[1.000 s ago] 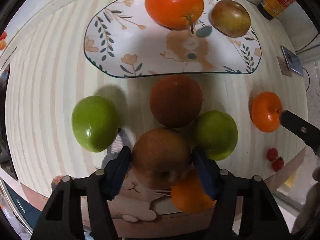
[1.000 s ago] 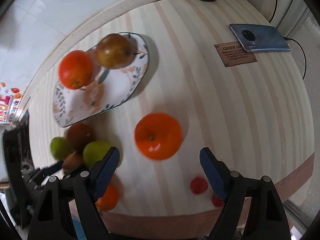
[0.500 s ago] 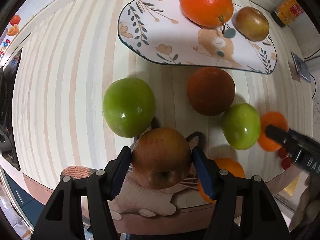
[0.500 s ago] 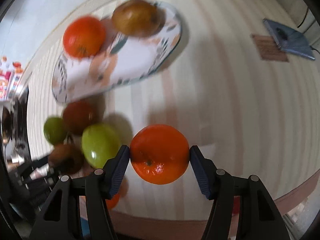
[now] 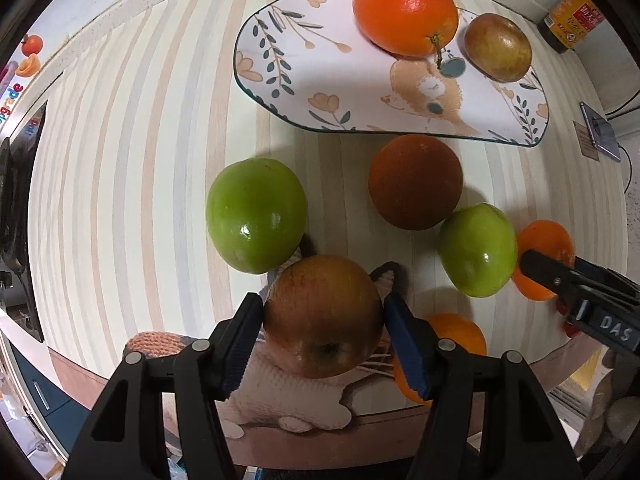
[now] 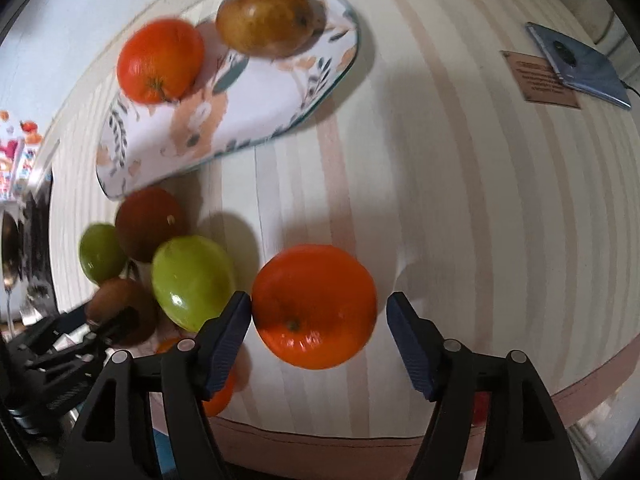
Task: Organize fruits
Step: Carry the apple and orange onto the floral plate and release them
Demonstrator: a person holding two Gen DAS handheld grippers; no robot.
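My left gripper (image 5: 324, 316) is shut on a red-brown apple (image 5: 324, 316) and holds it over the table's front edge. My right gripper (image 6: 318, 312) stands around an orange (image 6: 314, 306); the left pad touches it, with a small gap at the right pad. It also shows in the left wrist view (image 5: 548, 248). A floral plate (image 5: 320, 80) holds an orange (image 5: 404, 10) and a brownish fruit (image 5: 498, 48). Two green apples (image 5: 256, 216) (image 5: 476, 250) and a dark red-brown fruit (image 5: 416, 182) lie in front of the plate.
A small orange (image 5: 460, 332) lies near the front edge by a knitted cat mat (image 5: 280, 392). Small red fruits (image 5: 570, 330) sit at the right edge. A phone (image 6: 580, 66), a brown card (image 6: 538, 80) and a bottle (image 5: 572, 20) are at the back right.
My left gripper has lifted the red-brown apple and drawn back. My right gripper moved in around the orange, closed on it, and now shows a small gap at the right pad.
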